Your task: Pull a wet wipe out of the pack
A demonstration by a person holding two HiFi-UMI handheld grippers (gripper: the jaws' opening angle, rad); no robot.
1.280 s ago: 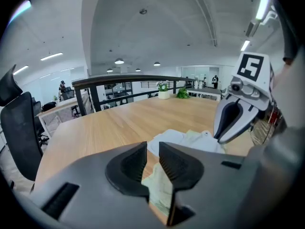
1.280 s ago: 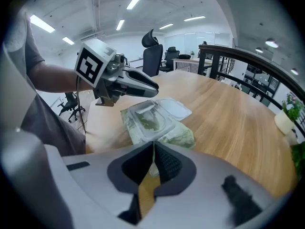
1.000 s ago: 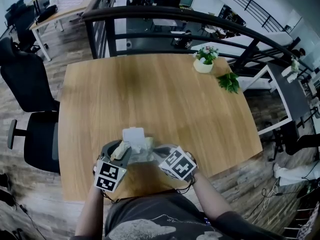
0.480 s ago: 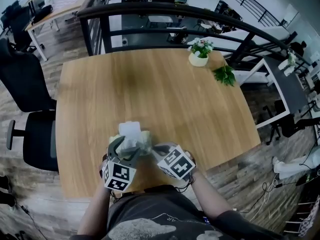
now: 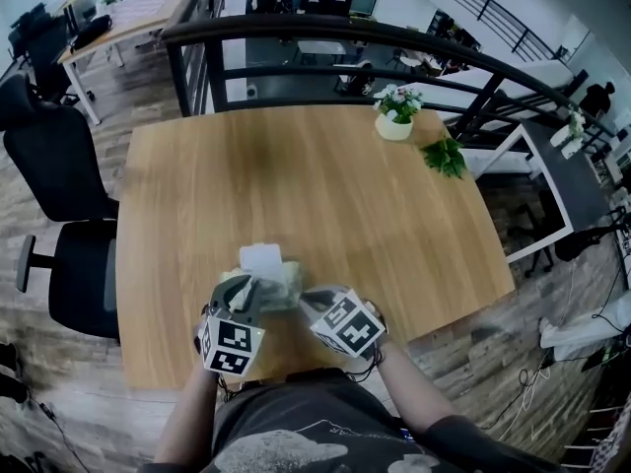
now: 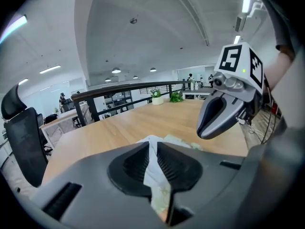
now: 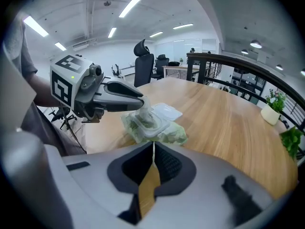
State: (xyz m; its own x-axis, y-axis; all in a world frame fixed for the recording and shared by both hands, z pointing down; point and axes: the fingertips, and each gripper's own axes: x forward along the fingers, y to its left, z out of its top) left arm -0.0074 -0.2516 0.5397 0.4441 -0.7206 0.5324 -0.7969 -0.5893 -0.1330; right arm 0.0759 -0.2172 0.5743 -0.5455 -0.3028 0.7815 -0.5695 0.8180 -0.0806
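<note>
A green wet wipe pack [image 5: 278, 282] lies near the table's front edge, its white lid [image 5: 260, 257] flipped open toward the far side. My left gripper [image 5: 246, 290] has just been closing its jaws and is shut on a white wipe [image 6: 151, 162] that sticks up from the pack's opening [image 7: 143, 111]. In the right gripper view the left gripper's fingertips [image 7: 137, 99] pinch that wipe just above the pack [image 7: 157, 128]. My right gripper [image 7: 153, 144] is shut, its tips at the pack's near edge; whether they pinch the pack is unclear.
The wooden table [image 5: 325, 185] stretches away beyond the pack. A small flower pot [image 5: 394, 126] and a green sprig [image 5: 444, 158] sit at its far right corner. A black office chair [image 5: 59, 166] stands to the left, and a dark railing [image 5: 345, 37] runs behind.
Half a second ago the left jaws stood wide over the pack's opening; now they have closed on the wipe. The right gripper has stayed in place.
</note>
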